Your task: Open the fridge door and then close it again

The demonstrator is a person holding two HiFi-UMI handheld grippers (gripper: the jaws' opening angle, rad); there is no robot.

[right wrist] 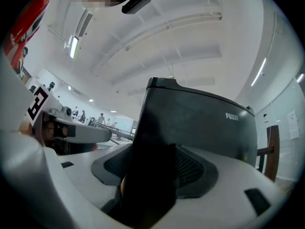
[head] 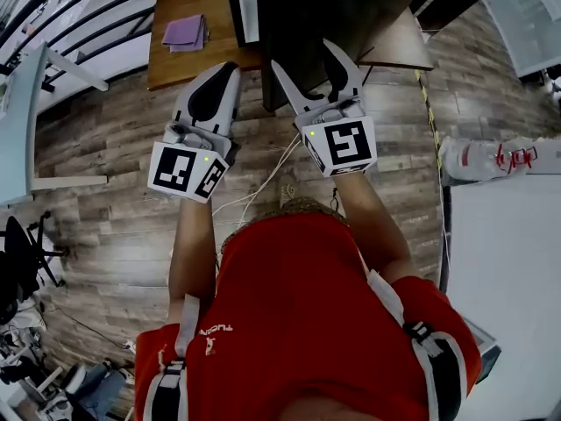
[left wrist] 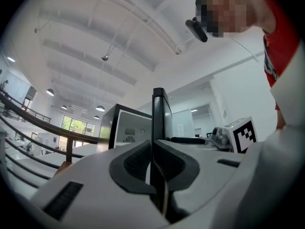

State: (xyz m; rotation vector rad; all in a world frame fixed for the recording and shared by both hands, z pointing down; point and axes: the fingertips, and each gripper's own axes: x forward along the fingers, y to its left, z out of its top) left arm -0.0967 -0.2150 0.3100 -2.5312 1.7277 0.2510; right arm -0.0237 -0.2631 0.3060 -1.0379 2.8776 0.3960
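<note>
Plank floor point(head: 114, 147), wooden table point(head: 184, 64), purple cloth point(head: 184, 32), black fridge door point(right wrist: 200, 128), white ceiling point(left wrist: 95, 32)

You have two grippers out in front of you: one left gripper point(head: 219, 73) and one right gripper point(head: 305, 60). Each bears one marker cube, so you can count two, one on the left point(head: 187, 170) and one on the right point(head: 344, 144). There is one black fridge point(head: 333, 7), one wooden table point(head: 180, 60), one purple cloth point(head: 184, 32) and one office chair point(head: 22, 261).
</note>
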